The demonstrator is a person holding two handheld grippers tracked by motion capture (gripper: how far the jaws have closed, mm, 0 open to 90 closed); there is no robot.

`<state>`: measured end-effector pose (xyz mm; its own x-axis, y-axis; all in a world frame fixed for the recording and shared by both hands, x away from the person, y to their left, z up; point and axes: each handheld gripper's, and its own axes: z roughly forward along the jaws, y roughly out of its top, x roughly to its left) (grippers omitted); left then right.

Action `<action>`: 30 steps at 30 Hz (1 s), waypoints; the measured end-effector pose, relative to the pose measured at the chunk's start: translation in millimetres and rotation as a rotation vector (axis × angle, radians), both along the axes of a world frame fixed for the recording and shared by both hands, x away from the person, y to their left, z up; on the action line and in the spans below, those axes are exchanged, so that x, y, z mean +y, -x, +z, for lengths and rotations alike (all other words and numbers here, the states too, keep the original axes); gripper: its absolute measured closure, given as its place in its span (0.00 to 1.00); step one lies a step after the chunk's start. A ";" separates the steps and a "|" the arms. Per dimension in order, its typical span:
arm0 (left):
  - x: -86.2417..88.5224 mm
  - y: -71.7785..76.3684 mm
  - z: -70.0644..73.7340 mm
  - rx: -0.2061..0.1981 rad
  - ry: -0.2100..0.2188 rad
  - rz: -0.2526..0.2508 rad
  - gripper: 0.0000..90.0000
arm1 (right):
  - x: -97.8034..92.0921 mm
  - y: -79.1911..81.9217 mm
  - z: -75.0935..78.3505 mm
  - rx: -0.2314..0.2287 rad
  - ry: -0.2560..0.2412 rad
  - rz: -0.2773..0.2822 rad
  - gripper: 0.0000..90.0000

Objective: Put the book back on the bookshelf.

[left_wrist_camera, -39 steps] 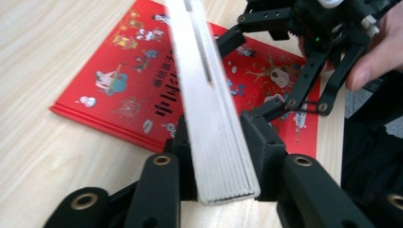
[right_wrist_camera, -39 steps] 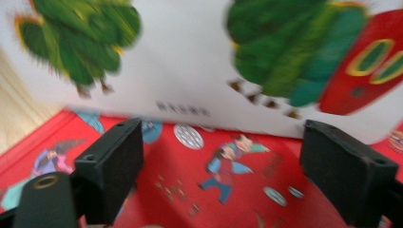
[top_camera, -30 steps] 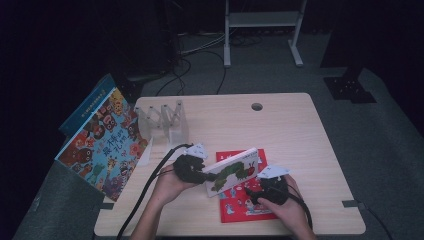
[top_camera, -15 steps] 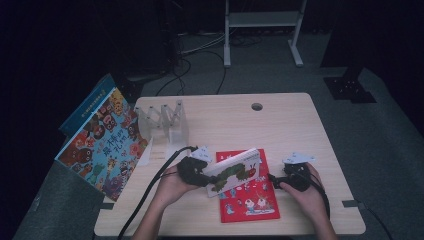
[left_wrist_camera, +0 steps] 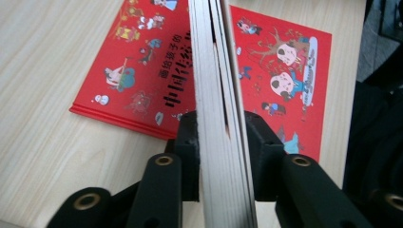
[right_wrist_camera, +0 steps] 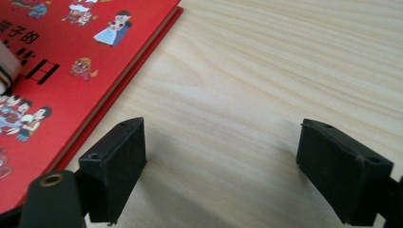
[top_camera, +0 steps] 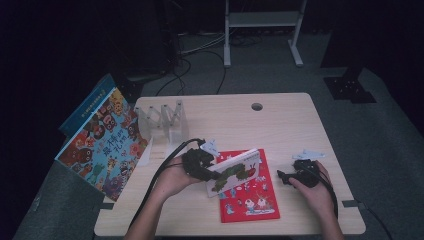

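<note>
Above the red book (top_camera: pixel 248 196), which lies flat near the front edge of the desk (top_camera: pixel 280 125), the left hand-held gripper (top_camera: pixel 207 170) holds a second picture book (top_camera: pixel 235 171), white-covered with a green caterpillar on it; the left gripper view shows its jaws clamped on the page block of that caterpillar book (left_wrist_camera: pixel 221 118), one jaw on each cover, the book standing on edge over the red book (left_wrist_camera: pixel 266 71) and tilted; whether its lower edge touches the red cover I cannot tell. To the right of the red book, well apart from the held one, the right hand-held gripper (top_camera: pixel 286 177) rests low over bare wood; the right gripper view shows its jaws spread wide with nothing between them, and the red book's edge (right_wrist_camera: pixel 119 80) just beside its left jaw.

The step in hand looks like lifting the caterpillar book off the red one to carry it away; the clear slotted rack (top_camera: pixel 165 122), beyond and to the left of the red book, seems the likely goal, with a large colourful book (top_camera: pixel 102 142) leaning at the desk's left edge past it.

The next move calls for keeping the clamp firm so the pages do not fan or slip; raising the book clear of the red cover before swinging left; turning it upright to meet a slot; the free gripper may need to steady the red book or the rack.
</note>
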<state>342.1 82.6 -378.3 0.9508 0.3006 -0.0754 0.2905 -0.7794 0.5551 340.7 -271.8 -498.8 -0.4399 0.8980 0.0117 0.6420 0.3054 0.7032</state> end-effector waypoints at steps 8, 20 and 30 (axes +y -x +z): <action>-2.1 -0.9 2.5 0.013 -0.036 0.006 0.83 | -3.2 -0.5 -4.4 -0.036 -0.017 -0.009 0.14; 8.3 -5.5 14.3 0.030 -0.021 0.068 0.84 | -3.9 -1.0 -4.8 -0.038 -0.018 -0.018 0.13; 45.7 -5.2 29.7 0.026 -0.018 0.132 0.84 | -4.8 -1.6 -4.8 -0.040 -0.016 -0.027 0.13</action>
<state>347.3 128.3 -348.6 0.9005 0.4249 -0.0928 0.4054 -0.7430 0.5326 342.3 -276.6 -503.6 -0.4161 0.9093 0.0087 0.6211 0.2772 0.7331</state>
